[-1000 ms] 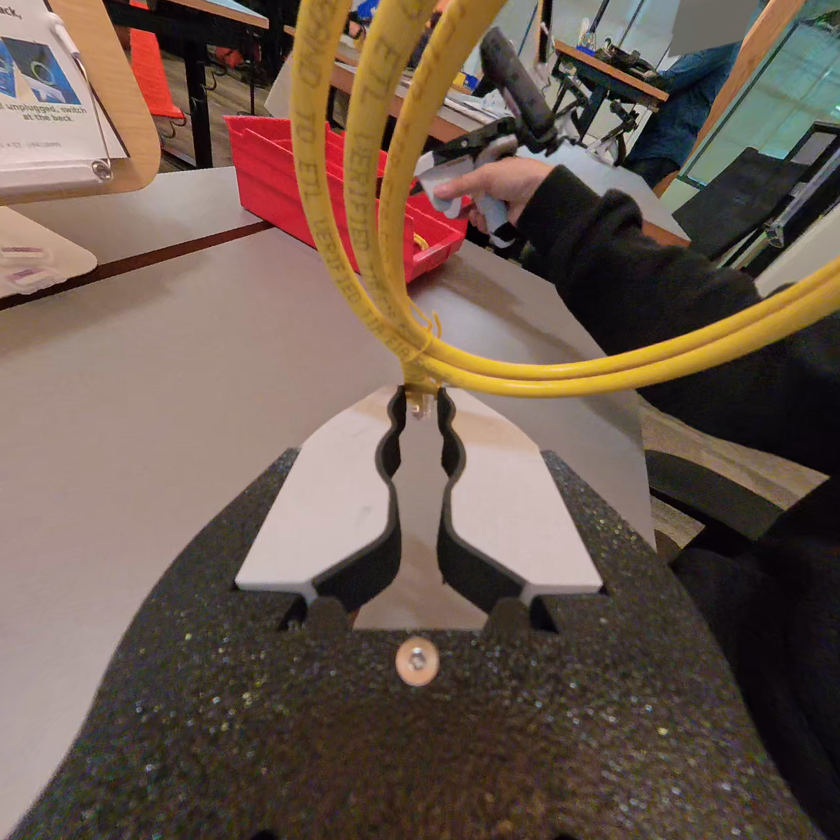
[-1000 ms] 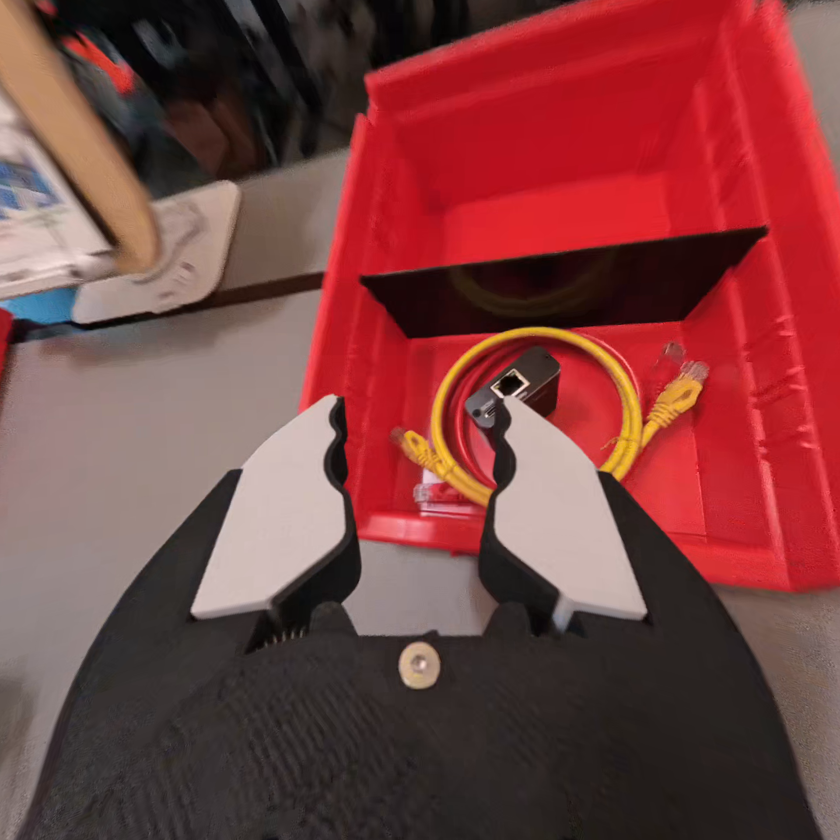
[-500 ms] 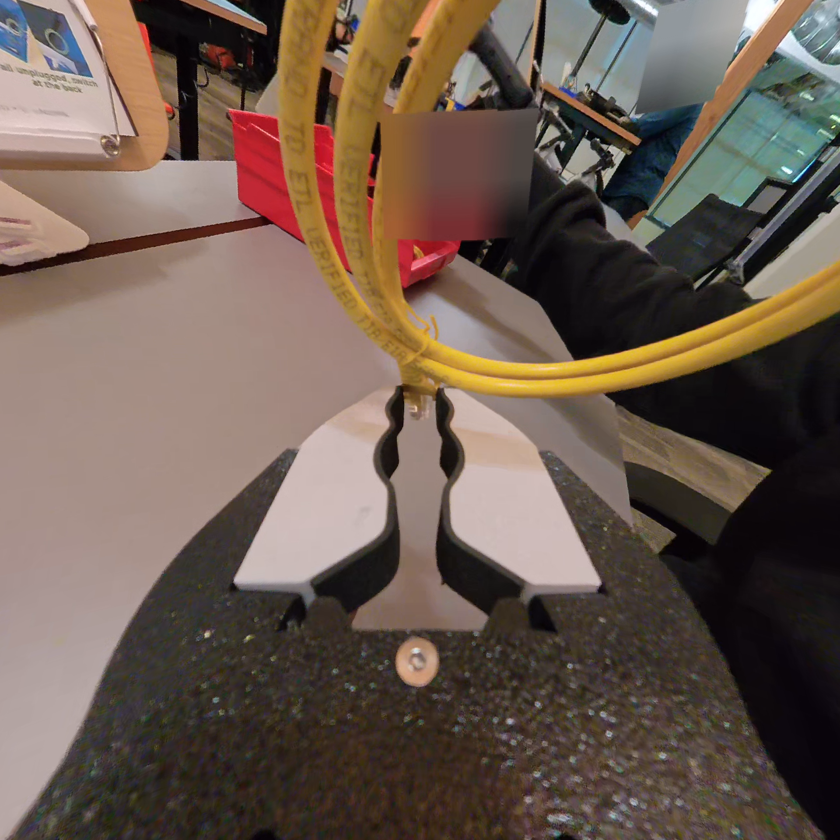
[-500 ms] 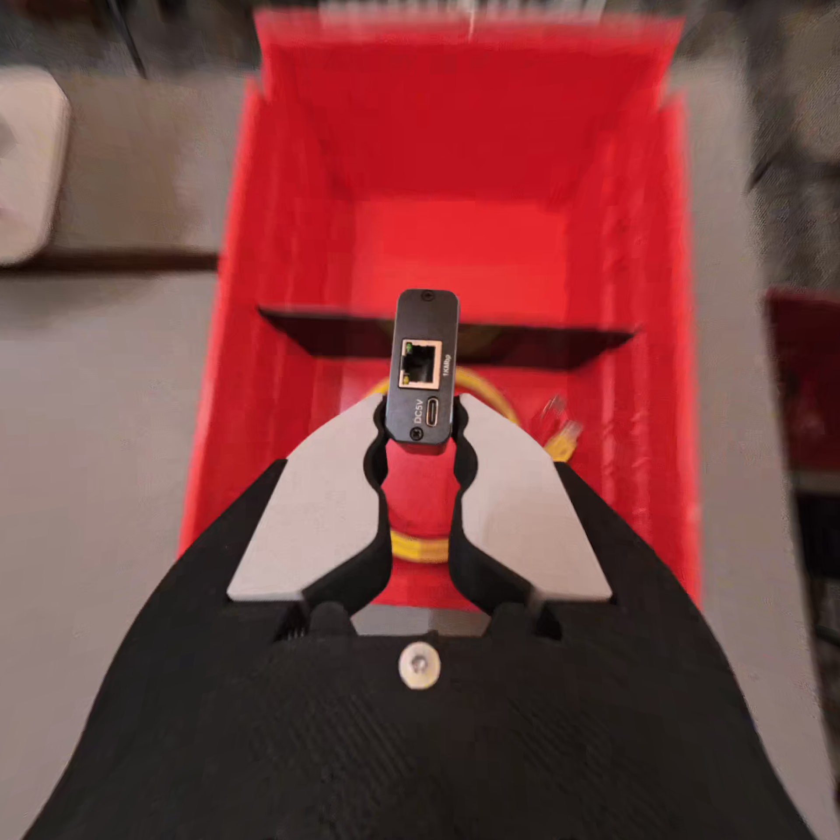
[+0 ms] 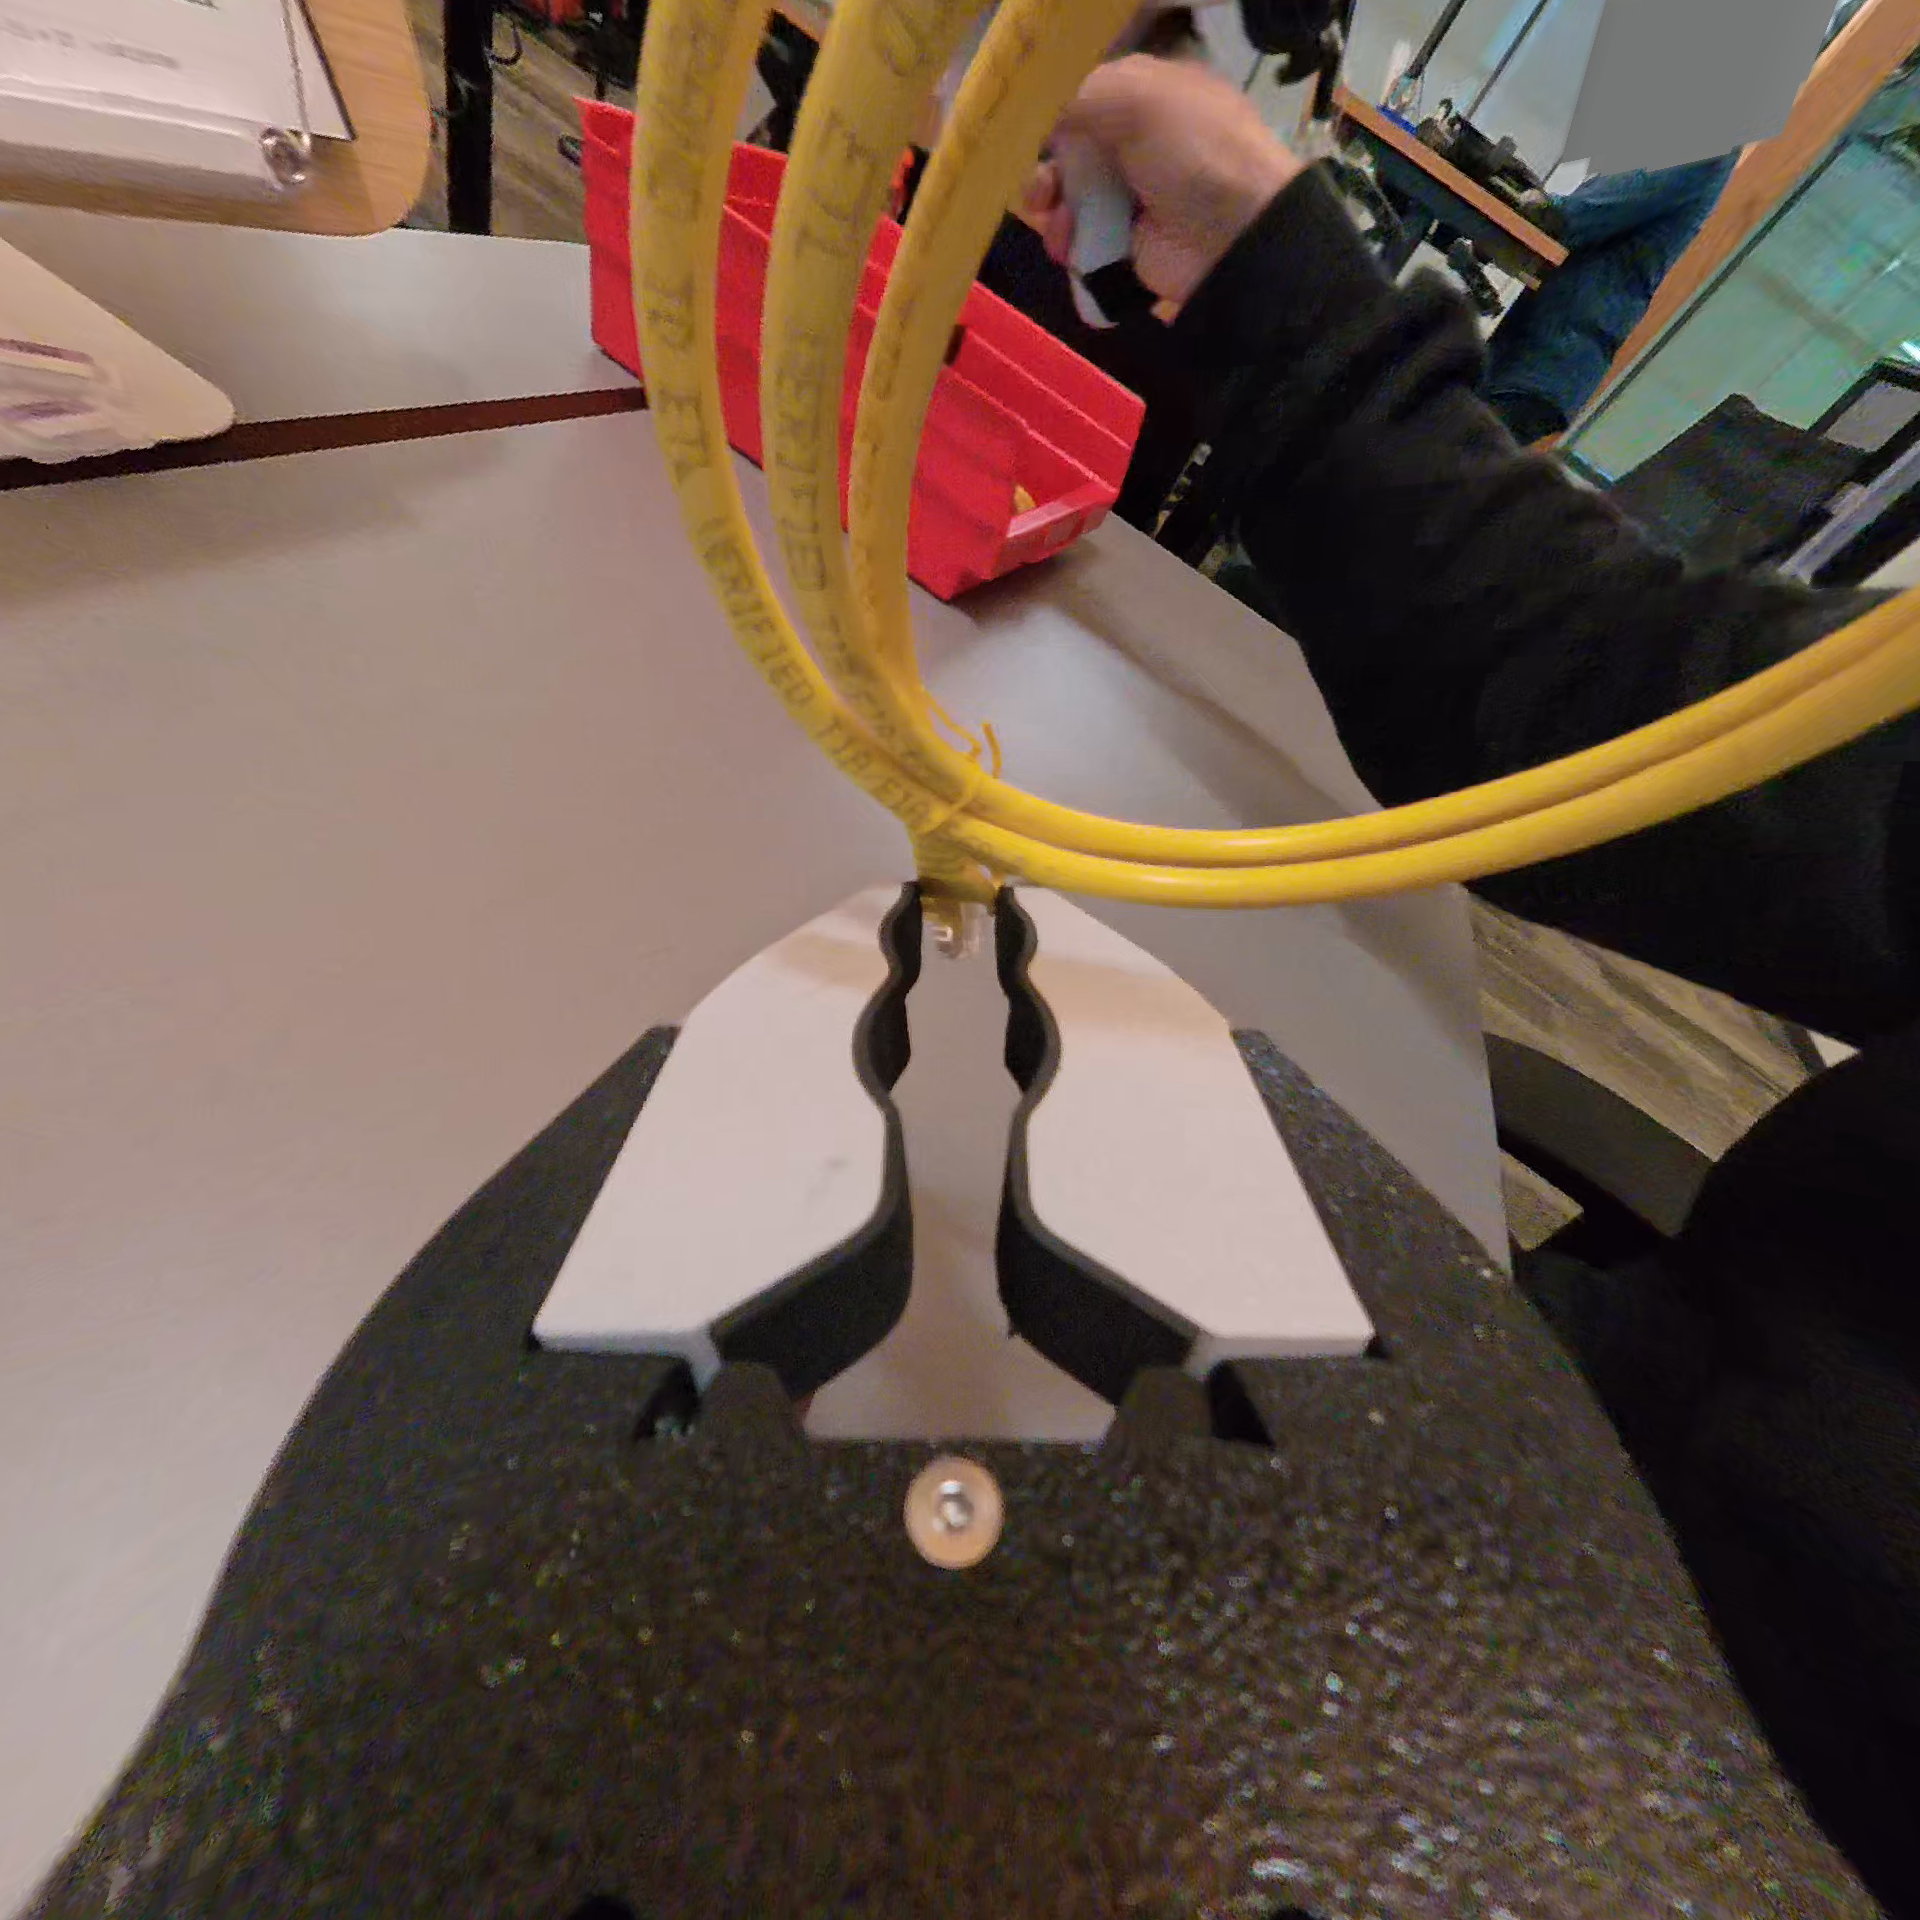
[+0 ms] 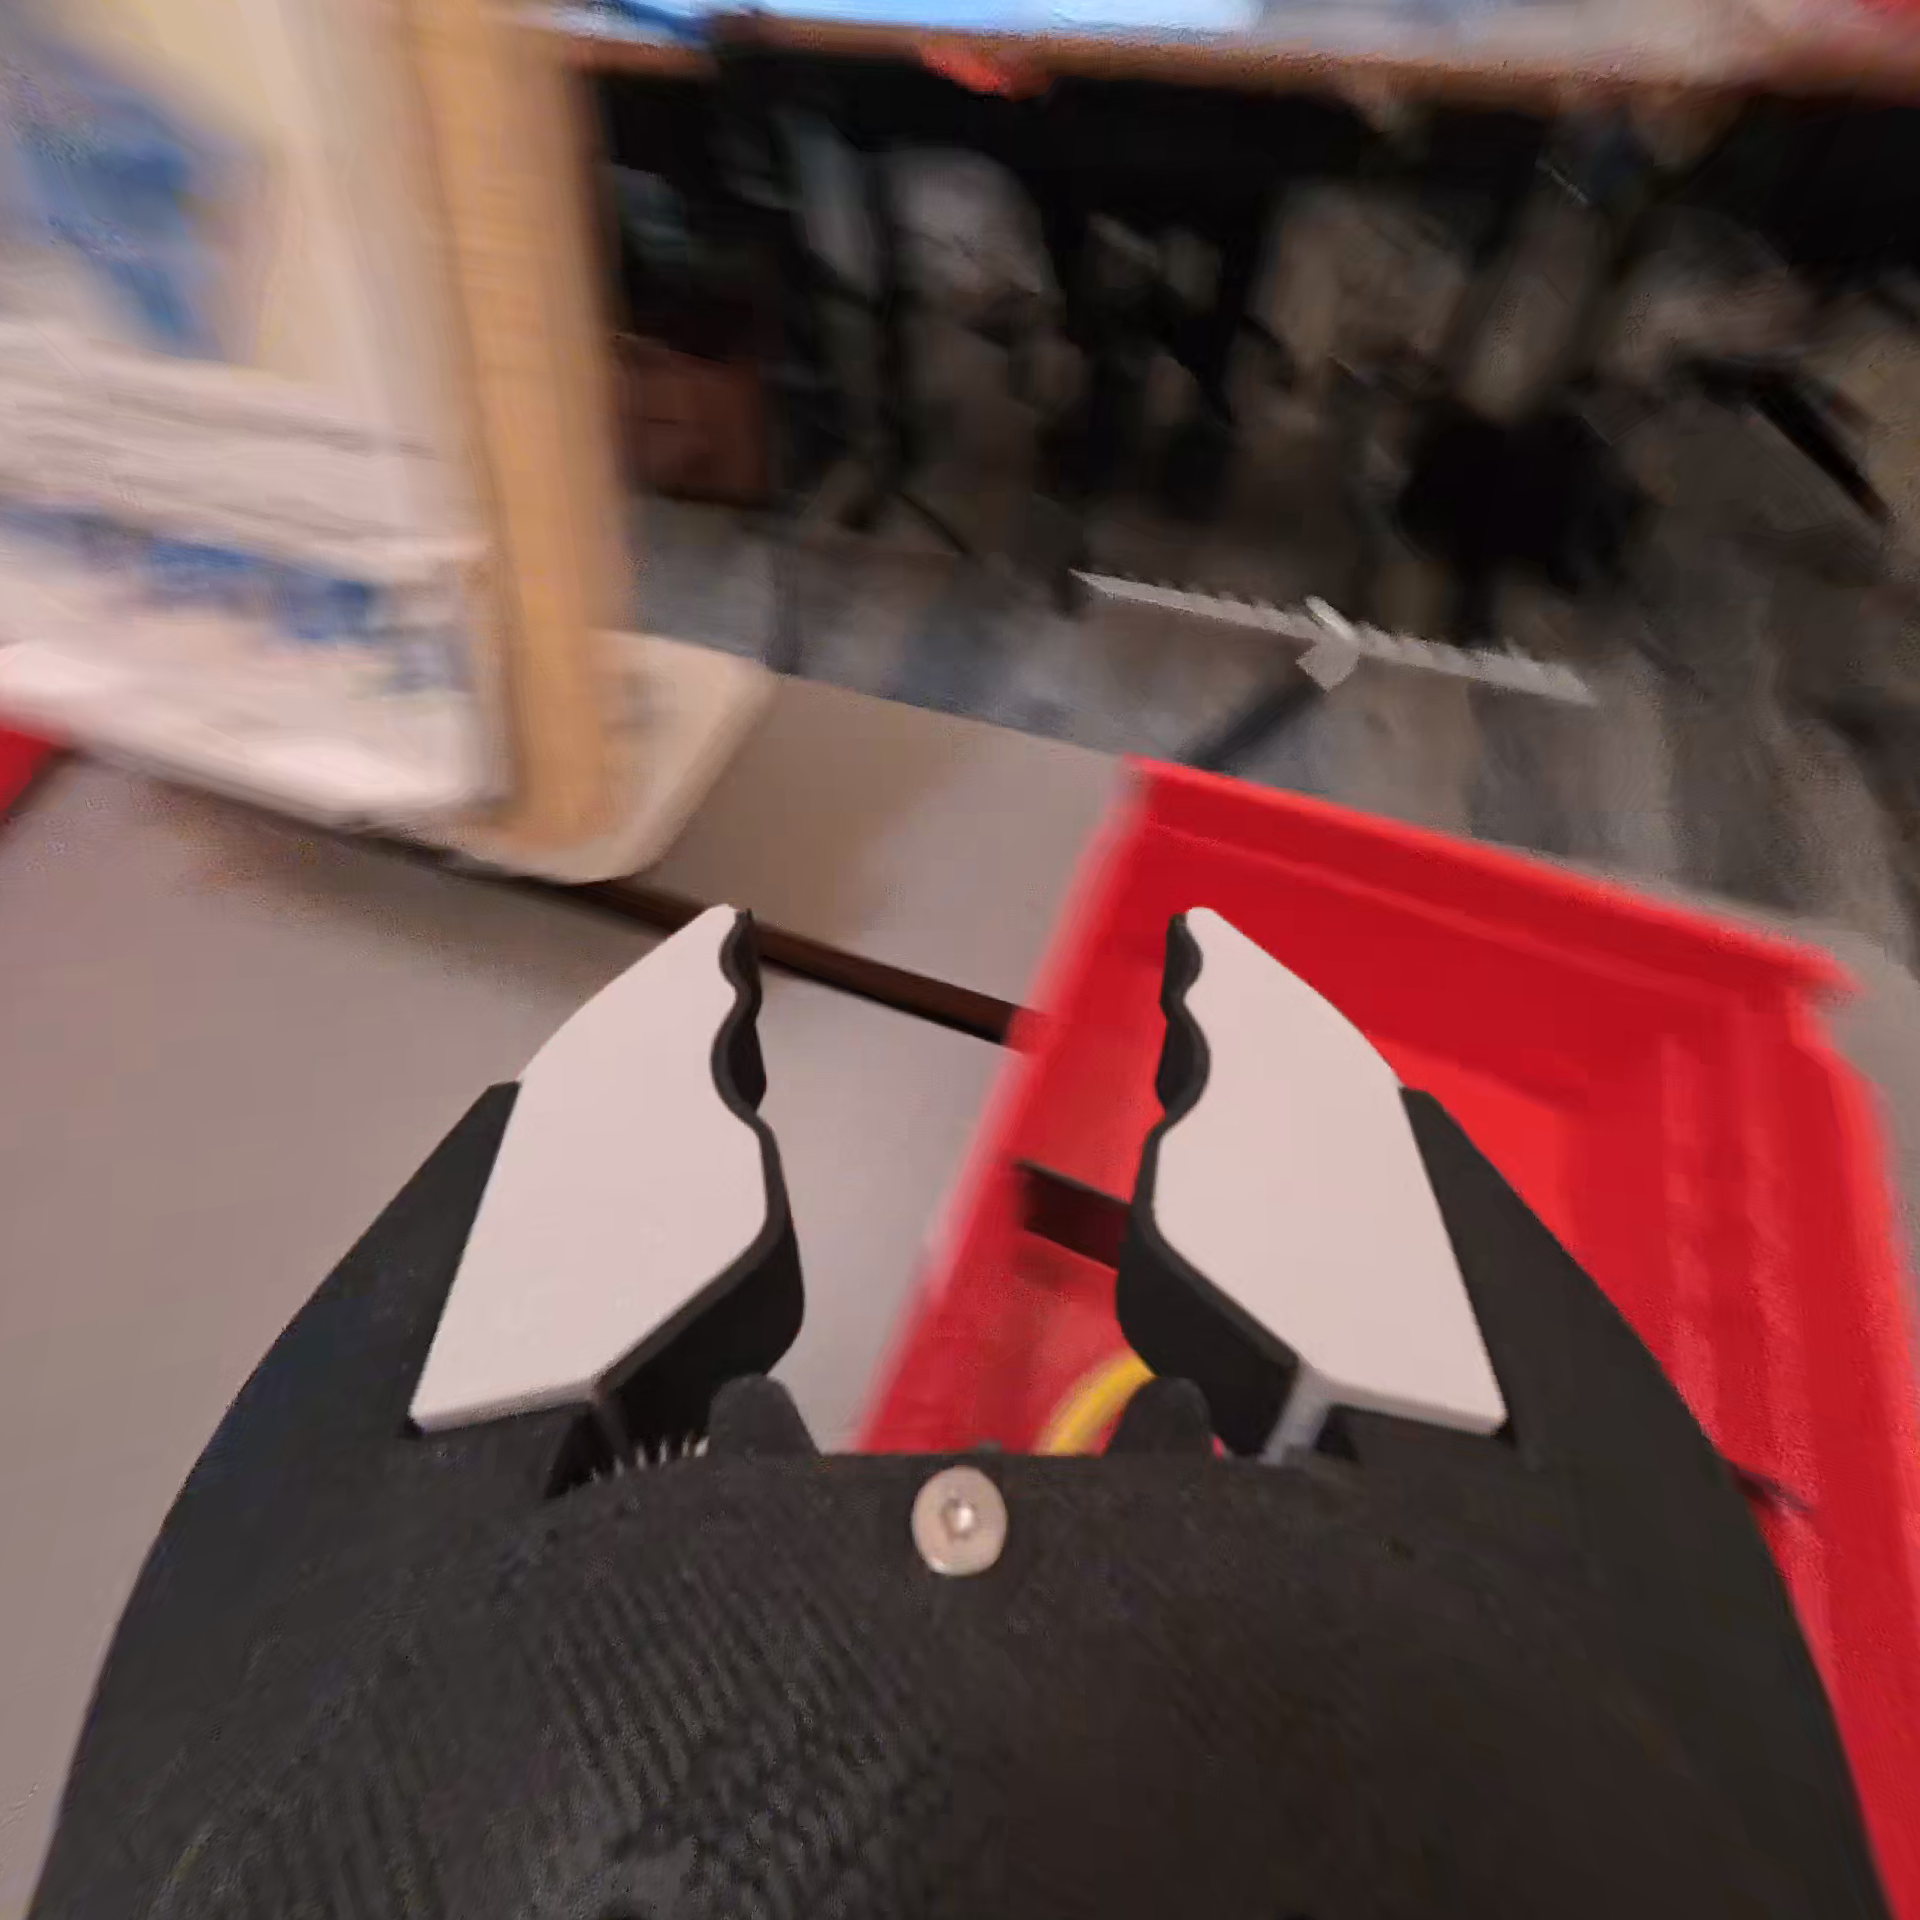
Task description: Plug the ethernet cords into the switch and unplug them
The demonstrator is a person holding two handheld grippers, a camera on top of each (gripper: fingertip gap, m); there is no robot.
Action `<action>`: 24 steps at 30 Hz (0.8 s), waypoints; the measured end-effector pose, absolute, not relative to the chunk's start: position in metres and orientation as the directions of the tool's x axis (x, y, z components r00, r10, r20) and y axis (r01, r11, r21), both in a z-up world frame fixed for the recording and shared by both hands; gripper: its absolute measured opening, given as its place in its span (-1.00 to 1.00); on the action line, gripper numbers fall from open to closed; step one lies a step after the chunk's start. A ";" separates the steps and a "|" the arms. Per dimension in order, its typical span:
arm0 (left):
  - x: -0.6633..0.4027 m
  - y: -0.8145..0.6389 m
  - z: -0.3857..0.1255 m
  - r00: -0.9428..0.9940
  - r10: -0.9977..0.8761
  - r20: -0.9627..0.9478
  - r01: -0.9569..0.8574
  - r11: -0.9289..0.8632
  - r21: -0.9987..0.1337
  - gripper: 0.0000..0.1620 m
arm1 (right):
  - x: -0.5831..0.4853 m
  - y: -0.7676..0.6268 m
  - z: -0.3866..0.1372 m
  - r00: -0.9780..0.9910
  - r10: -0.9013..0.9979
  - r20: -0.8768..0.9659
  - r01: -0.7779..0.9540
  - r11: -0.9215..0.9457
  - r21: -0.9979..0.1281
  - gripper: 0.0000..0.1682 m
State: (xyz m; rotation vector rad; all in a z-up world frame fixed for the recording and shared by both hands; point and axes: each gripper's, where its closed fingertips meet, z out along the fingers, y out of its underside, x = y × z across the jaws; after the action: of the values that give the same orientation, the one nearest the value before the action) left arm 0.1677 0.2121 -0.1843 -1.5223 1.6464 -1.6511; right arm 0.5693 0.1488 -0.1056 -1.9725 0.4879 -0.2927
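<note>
My left gripper (image 5: 956, 914) is shut on the plug of a coiled yellow ethernet cord (image 5: 821, 436), held above the grey table (image 5: 312, 831); the coil loops up and off to the right. My right gripper (image 6: 956, 935) is open and empty, over the left wall of the red bin (image 6: 1455, 1039), tilted up toward the room. The view is blurred. A bit of yellow cord (image 6: 1091, 1403) shows in the bin. The switch is not in view. In the left wrist view the red bin (image 5: 935, 436) sits behind the cord, with the person's hand (image 5: 1143, 177) above it.
A wooden clipboard stand with a paper sheet (image 5: 208, 114) is at the table's back left, also in the right wrist view (image 6: 260, 468). A dark seam (image 5: 312, 436) crosses the table. The person's black sleeve (image 5: 1507, 571) fills the right. Desks and chairs stand beyond.
My right gripper held the small black switch above the bin half a second ago; now it is open and empty, swung up and left. The left gripper still holds the cord plug.
</note>
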 end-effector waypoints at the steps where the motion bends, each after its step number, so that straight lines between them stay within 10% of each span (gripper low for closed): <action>1: 0.168 0.216 -0.186 -0.341 -0.838 0.426 -0.419 -0.270 -0.867 -0.83 | 0.522 0.164 -0.094 0.949 -0.315 0.031 -0.097 -0.382 -0.919 -0.09; 6: 0.172 0.236 -0.200 -0.210 -0.863 0.459 -0.435 -0.338 -0.835 -0.83 | 0.254 0.188 -0.091 0.924 0.353 0.148 0.237 -0.225 -0.945 0.13; 12: 0.173 0.243 -0.211 -0.127 -0.916 0.379 -0.463 -0.284 -0.840 -0.83 | 0.162 0.227 -0.093 0.950 0.264 0.168 0.219 -0.178 -0.959 0.20; 14: 0.173 0.241 -0.209 -0.124 -0.936 0.330 -0.462 -0.240 -0.854 -0.83 | 0.141 0.234 -0.100 0.925 0.356 0.136 0.213 -0.187 -0.959 -0.28; 15: 0.173 0.240 -0.206 -0.128 -0.943 0.307 -0.454 -0.220 -0.864 -0.83 | 0.135 0.233 -0.099 0.909 0.381 0.168 0.242 -0.154 -0.958 -0.85; 24: 0.170 0.240 -0.174 -0.181 -0.924 0.336 -0.349 -0.259 -0.901 -0.43 | 0.354 0.141 -0.034 0.976 -0.212 -0.054 -0.071 -0.076 -0.995 -0.98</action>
State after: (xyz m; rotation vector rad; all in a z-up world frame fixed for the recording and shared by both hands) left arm 0.1704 0.2397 -0.1735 -1.5705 1.4774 -1.4570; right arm 0.3541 0.1405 -0.0339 -1.6467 0.2174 -0.1176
